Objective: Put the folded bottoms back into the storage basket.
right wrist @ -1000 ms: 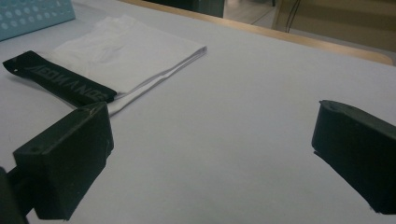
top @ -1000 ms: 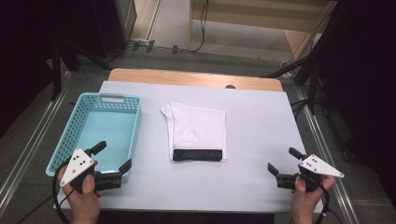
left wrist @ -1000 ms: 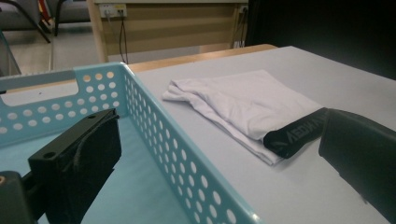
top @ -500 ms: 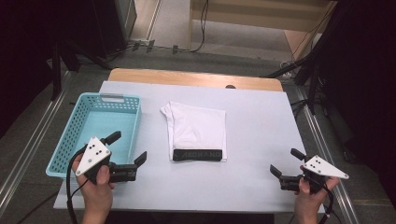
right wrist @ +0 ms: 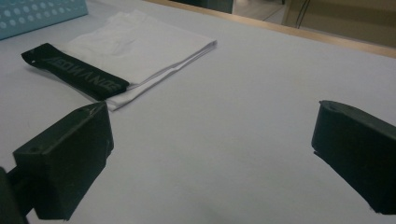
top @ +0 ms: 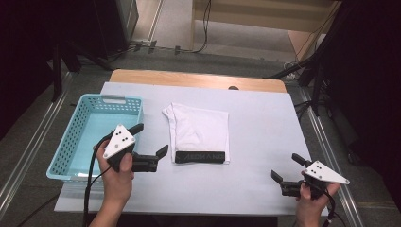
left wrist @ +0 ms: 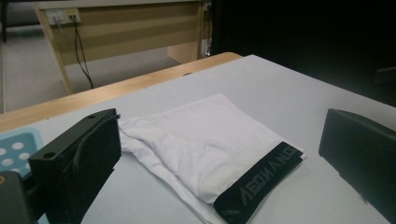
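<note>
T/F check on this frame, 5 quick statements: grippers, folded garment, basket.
1. Both grippers stand open. True: the left gripper and the right gripper each show their jaws spread with nothing between them.
2. The white folded garment lies inside the basket. False: it lies on the table, to the right of the turquoise basket.
3. The black waistband is on the garment's edge nearest the person. True.
4. The right gripper is touching the garment. False: it is apart from it, near the table's right front corner.
5. The basket holds a second garment. False: its floor looks bare.
</note>
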{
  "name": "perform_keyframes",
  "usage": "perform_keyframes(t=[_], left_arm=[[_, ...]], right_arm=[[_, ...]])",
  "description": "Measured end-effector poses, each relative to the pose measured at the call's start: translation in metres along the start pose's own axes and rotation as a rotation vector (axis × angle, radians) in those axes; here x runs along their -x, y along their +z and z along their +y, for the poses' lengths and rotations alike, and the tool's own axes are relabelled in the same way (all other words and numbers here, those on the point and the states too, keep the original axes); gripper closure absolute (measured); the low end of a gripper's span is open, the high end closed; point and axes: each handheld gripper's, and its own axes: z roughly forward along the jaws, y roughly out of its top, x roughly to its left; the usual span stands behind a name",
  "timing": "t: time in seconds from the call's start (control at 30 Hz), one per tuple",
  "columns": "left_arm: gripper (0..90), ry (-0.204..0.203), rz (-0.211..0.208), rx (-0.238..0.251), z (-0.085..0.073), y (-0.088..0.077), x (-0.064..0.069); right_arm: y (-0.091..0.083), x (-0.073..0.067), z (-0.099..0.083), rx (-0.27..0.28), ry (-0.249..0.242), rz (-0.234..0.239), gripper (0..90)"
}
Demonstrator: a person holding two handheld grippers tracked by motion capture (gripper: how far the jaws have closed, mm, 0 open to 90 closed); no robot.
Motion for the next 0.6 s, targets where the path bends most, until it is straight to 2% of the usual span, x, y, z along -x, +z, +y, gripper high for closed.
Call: perform_keyframes(t=[0.23, 0.47, 0.53, 0.6], left_arm=[[0.0, -0.017, -0.037, -0.032, 0.001, 0.022, 0.003], [0.0, -0.025, -0.068, -0.09, 0.002, 0.047, 0.009], [0.0, -0.015, -0.061, -0.106, 0.002, 0.054, 0.012], [0.0, -0.023, -0.065, -0.12, 0.001, 0.061, 0.013]], right_arm=[[0.003, 0.002, -0.003, -0.007, 0.008, 0.009, 0.0], [0.005, 0.001, -0.005, -0.011, 0.004, 0.003, 0.0], [0.006, 0.002, -0.006, -0.013, 0.003, -0.001, 0.0], [0.007, 0.002, -0.007, -0.018, 0.004, -0.002, 0.0]])
